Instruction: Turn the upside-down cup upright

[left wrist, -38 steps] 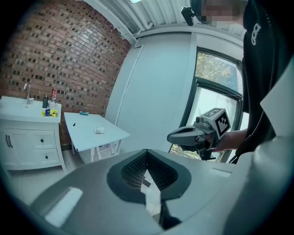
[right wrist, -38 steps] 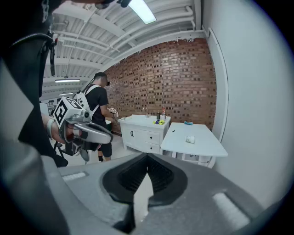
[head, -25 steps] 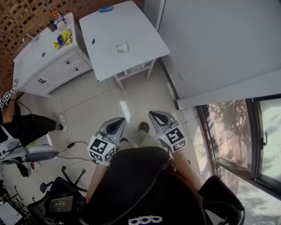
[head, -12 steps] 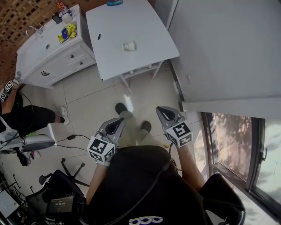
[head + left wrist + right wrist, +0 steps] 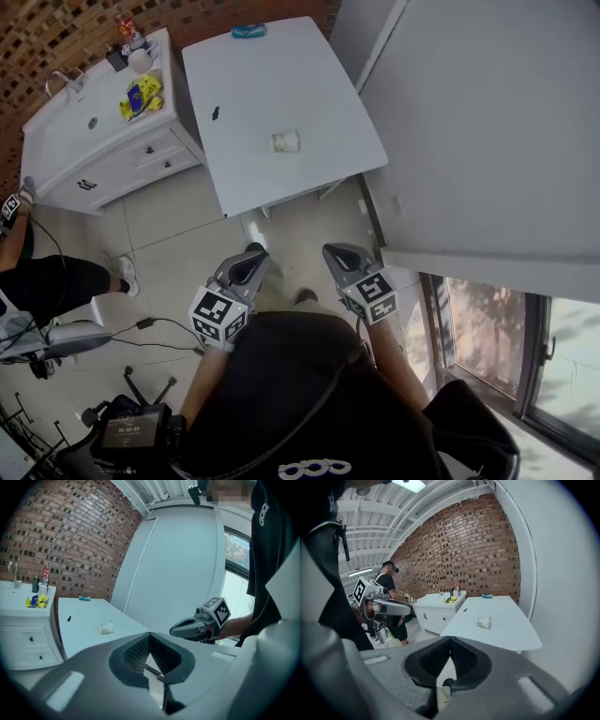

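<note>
A small pale cup (image 5: pixel 286 142) lies on the white table (image 5: pixel 309 84), near its front right part; in the gripper views the cup (image 5: pixel 106 628) (image 5: pixel 484 622) appears to be on its side. Both grippers are held low in front of the person's body, over the tiled floor and well short of the table. My left gripper (image 5: pixel 251 267) (image 5: pixel 150 633) has its jaws shut tip to tip with nothing in them. My right gripper (image 5: pixel 339 255) (image 5: pixel 450 639) is likewise shut and holds nothing.
A blue item (image 5: pixel 248 31) and a small black item (image 5: pixel 215 113) lie on the table. A white cabinet (image 5: pixel 103 159) with a sink and yellow packets (image 5: pixel 139 94) stands to its left. A white wall (image 5: pixel 487 122) runs close on the right. Another person (image 5: pixel 47 277) is at far left.
The person has walked toward the table, so the table and cup now show larger and nearer in the head view. Both grippers stay shut at waist height.
</note>
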`<state>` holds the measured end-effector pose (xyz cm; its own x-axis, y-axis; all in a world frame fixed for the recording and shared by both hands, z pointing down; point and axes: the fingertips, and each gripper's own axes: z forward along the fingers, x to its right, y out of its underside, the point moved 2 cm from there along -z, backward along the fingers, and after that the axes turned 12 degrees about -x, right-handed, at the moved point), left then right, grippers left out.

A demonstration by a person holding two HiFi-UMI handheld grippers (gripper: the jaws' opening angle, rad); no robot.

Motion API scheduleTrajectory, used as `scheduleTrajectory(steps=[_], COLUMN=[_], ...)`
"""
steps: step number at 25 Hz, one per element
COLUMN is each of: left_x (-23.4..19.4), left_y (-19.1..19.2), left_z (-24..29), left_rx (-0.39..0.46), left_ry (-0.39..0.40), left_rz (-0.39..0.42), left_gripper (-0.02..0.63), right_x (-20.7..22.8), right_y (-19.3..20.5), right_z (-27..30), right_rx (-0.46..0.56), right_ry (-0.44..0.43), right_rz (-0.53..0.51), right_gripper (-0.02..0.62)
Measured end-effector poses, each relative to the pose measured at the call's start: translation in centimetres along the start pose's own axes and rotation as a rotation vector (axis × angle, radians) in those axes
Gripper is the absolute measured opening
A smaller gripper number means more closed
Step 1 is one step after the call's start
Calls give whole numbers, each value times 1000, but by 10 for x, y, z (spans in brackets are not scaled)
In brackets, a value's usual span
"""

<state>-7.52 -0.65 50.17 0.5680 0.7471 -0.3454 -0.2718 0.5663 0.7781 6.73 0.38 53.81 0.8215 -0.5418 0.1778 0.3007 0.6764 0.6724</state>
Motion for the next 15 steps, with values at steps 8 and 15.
scheduleTrajectory(steps=[8,15], left_x=[-86,-122], left_y=[-42,-55], left_z=[-8,-7], left_rx=[13,39], left_ry=[32,16], left_rz=[36,-8], left_gripper=[15,15], right_x=[19,47], right_y=[-68,-79], right_z=[44,70], right_rx=[-6,-51], right_ry=[22,50], right_rz=[52,66], right_gripper=[-8,-8])
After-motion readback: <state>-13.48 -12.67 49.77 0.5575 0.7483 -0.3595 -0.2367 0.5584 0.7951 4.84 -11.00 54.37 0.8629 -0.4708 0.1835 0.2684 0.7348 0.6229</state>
